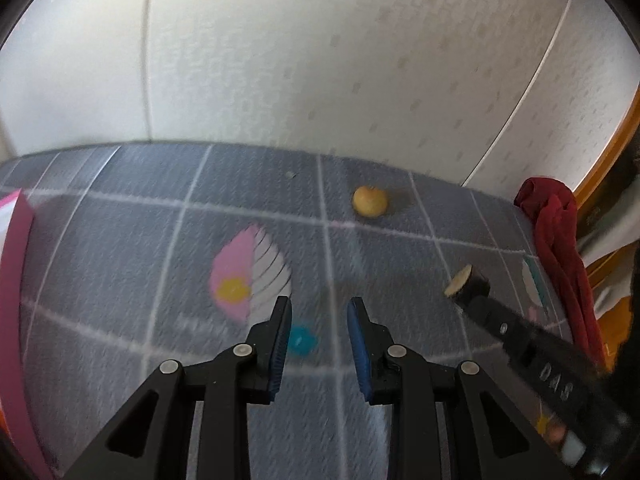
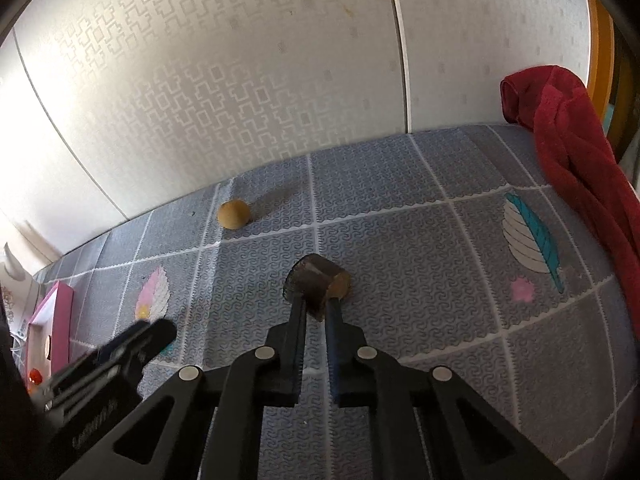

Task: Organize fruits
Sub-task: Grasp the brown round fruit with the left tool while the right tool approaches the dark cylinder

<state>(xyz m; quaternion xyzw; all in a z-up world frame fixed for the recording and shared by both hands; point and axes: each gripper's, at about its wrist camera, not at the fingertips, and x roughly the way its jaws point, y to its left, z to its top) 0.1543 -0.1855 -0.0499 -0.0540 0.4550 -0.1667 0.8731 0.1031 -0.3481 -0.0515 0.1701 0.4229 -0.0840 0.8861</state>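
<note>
My right gripper (image 2: 316, 304) is shut on a dark brown fruit piece with a pale cut end (image 2: 318, 282), held just above the grey patterned mat; it also shows in the left wrist view (image 1: 466, 286). A small round yellow fruit (image 1: 370, 201) lies on the mat near the wall, ahead and to the right of my left gripper (image 1: 320, 316), which is open and empty. The same fruit shows in the right wrist view (image 2: 234, 214), ahead and to the left of the right gripper.
A red cloth (image 2: 576, 152) hangs over the mat's right edge (image 1: 560, 248). A pink box (image 2: 52, 324) stands at the far left, with its edge in the left wrist view (image 1: 16, 280). A white patterned wall (image 2: 240, 80) stands behind the mat.
</note>
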